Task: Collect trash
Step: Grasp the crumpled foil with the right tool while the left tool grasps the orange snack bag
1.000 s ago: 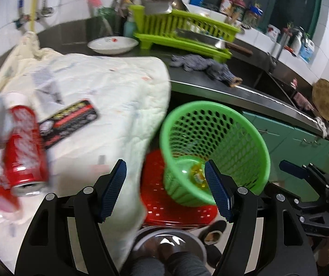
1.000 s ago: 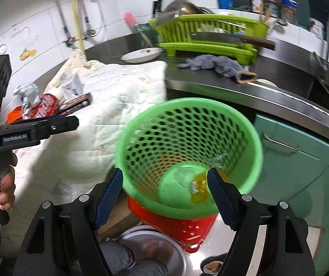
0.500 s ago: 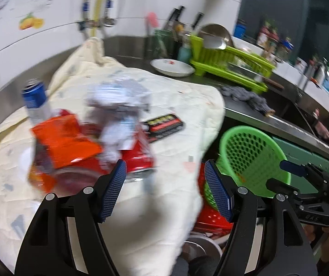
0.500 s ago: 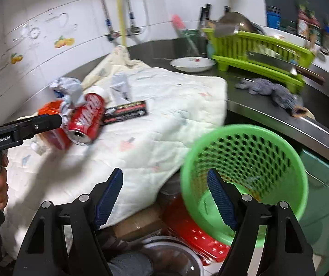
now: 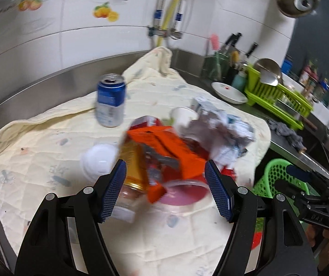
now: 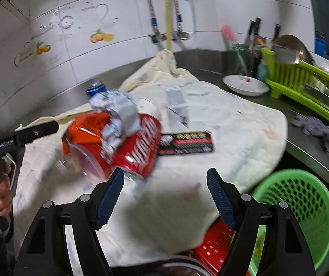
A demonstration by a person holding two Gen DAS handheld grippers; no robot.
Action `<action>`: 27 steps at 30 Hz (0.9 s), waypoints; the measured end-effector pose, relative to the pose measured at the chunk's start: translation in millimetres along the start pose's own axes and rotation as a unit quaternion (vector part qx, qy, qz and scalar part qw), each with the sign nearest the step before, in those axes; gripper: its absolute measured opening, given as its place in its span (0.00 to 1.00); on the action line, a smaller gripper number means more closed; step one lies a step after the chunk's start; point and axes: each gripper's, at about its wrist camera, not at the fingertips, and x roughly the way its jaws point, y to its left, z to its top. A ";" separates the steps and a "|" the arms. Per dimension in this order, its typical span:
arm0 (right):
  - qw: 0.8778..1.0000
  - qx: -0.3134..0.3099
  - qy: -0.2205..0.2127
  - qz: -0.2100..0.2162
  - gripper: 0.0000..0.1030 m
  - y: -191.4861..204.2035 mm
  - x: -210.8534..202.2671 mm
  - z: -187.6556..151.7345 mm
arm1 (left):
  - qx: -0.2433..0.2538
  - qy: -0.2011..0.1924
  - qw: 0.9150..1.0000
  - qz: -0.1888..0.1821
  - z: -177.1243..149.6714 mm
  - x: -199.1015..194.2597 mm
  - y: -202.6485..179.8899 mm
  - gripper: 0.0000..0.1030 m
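Trash lies piled on a cream quilted cloth [image 5: 49, 142]: an orange wrapper [image 5: 164, 147], a crumpled paper ball [image 5: 219, 131], a red cola can [image 6: 139, 145] on its side, a blue can [image 5: 111, 100] standing upright, a white lid [image 5: 100, 161] and a black-and-red packet [image 6: 187, 142]. My left gripper [image 5: 165, 192] is open, with the orange wrapper just ahead between its fingers. My right gripper [image 6: 165, 197] is open and empty, just short of the red can. The green mesh basket [image 6: 302, 209] stands below the counter edge at the right.
A red crate [image 6: 215, 246] sits under the basket. Further right on the steel counter are a white bowl [image 6: 245, 85], a lime dish rack [image 6: 307, 80] and a grey rag [image 6: 318, 128]. Tiled wall and pipes stand behind.
Both grippers have swung left, away from the green basket and over the cloth. The trash pile now fills the middle of both views. Both stay open.
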 end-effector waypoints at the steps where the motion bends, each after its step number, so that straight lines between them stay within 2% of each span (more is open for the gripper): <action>1: 1.000 -0.002 -0.001 0.005 0.69 4.5 5.3 5.2 | -0.005 0.000 1.000 0.003 1.2 0.8 6.0 0.68; 9: 0.999 -0.026 -0.008 0.027 0.64 38.5 42.5 36.9 | -0.037 0.009 0.999 0.003 8.9 10.5 30.1 0.68; 16: 0.999 -0.025 -0.008 0.020 0.60 50.2 72.3 54.9 | -0.051 0.021 0.998 -0.005 17.2 23.8 36.0 0.70; 22: 1.000 -0.005 0.005 0.021 0.43 44.7 84.9 58.0 | -0.070 0.035 0.997 -0.019 22.6 35.8 36.4 0.73; 24: 1.000 0.000 0.003 0.022 0.34 42.0 84.1 57.7 | -0.072 0.041 0.996 -0.023 23.3 40.8 33.8 0.75; 27: 1.000 0.010 -0.001 0.023 0.29 37.7 79.7 57.5 | -0.072 0.050 0.996 -0.029 24.6 49.0 28.3 0.75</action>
